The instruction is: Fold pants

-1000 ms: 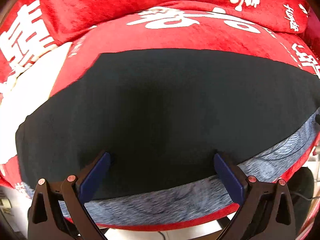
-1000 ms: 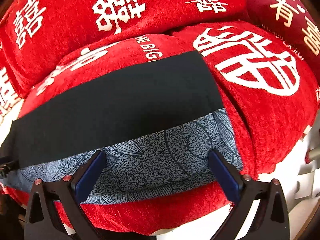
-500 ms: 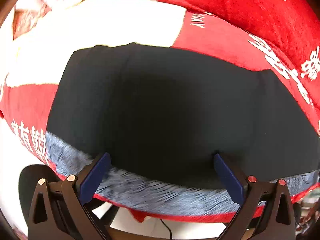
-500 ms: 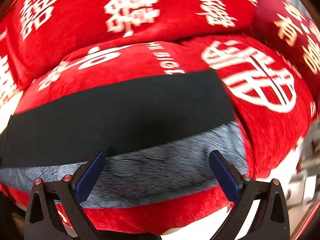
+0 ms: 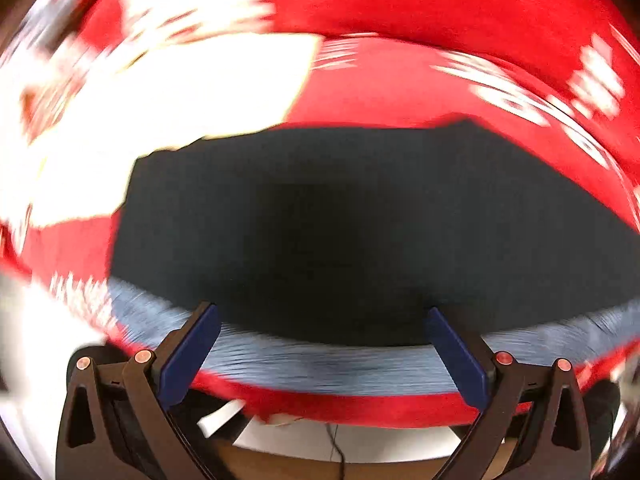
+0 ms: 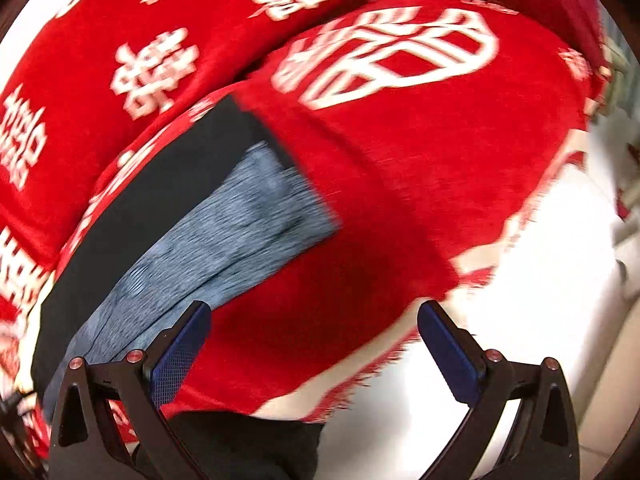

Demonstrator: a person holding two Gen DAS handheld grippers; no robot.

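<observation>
The pants (image 5: 360, 232) are lying crosswise just ahead of the released left tongs (image 5: 320, 352), while the released right tongs (image 6: 316, 352) are facing past their end.

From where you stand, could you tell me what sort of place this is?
Probably a home living room: the pants lie on a sofa seat under a red throw printed with white characters, back cushions behind.
</observation>
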